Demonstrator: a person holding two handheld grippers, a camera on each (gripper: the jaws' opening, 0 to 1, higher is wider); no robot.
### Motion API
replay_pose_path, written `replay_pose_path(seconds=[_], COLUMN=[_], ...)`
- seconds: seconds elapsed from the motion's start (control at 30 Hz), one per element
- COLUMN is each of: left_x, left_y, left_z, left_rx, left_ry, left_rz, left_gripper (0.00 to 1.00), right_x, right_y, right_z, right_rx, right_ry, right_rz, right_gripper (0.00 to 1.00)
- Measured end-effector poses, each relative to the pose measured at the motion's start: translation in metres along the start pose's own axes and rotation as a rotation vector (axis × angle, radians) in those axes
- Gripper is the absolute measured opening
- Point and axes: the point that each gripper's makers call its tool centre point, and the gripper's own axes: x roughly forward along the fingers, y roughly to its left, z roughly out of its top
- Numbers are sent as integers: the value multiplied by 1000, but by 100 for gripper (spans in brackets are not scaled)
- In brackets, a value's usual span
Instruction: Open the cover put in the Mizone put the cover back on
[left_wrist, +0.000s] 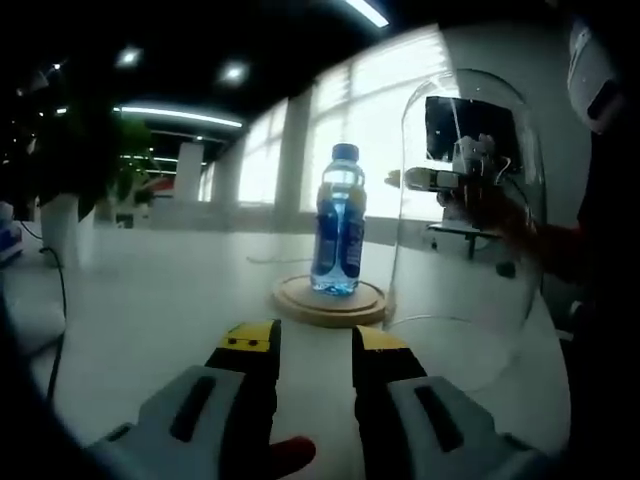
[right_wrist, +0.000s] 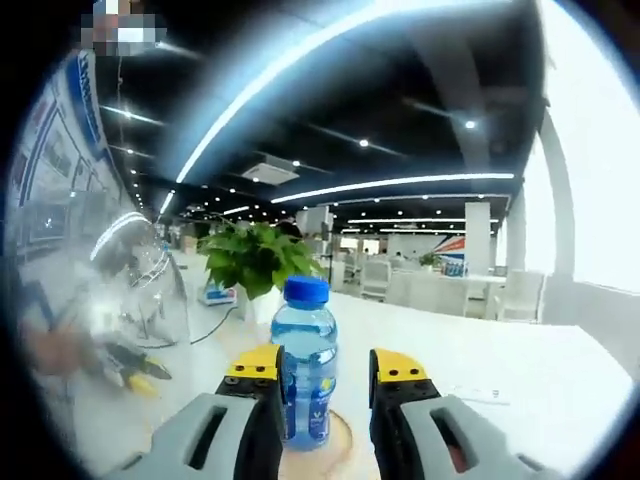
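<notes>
A blue Mizone bottle (left_wrist: 338, 225) with a blue cap stands upright on a round wooden base (left_wrist: 330, 300) on the white table. To the right of the base is the clear glass dome cover (left_wrist: 470, 220), off the base and seemingly resting on the table. My left gripper (left_wrist: 315, 345) is open and empty, a short way in front of the base. Through the dome I see my right gripper (left_wrist: 425, 180), held by a hand. In the right gripper view the bottle (right_wrist: 305, 365) shows beyond and between the open jaws of my right gripper (right_wrist: 322, 365), and the dome (right_wrist: 100, 330) is at the left.
The white table (left_wrist: 150, 300) stretches wide to the left, with a black cable (left_wrist: 60, 290) along its left side. A potted green plant (right_wrist: 255, 260) stands behind the bottle. A person's dark sleeve (left_wrist: 600, 250) is at the right edge.
</notes>
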Motion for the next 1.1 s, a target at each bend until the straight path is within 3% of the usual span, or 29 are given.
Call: replay_pose_path(seconds=[0.13, 0.6, 0.8, 0.93, 1.1], left_x=[0, 0, 1, 1, 1], left_y=[0, 1, 2, 3, 1], left_z=[0, -1, -2, -2, -2], left_rx=[2, -1, -5, -8, -10], left_ry=[2, 5, 7, 8, 10], left_rz=[1, 7, 9, 8, 9], left_gripper=[23, 23, 23, 23, 23], right_x=[-16, -59, -77, -87, -96], right_y=[-5, -4, 12, 23, 22], right_z=[-11, -47, -77, -96, -115], right_rx=[-15, 86, 70, 92, 135], right_ry=[13, 20, 53, 68, 90], right_rz=[-6, -39, -20, 7, -20], right_gripper=[26, 25, 25, 17, 17])
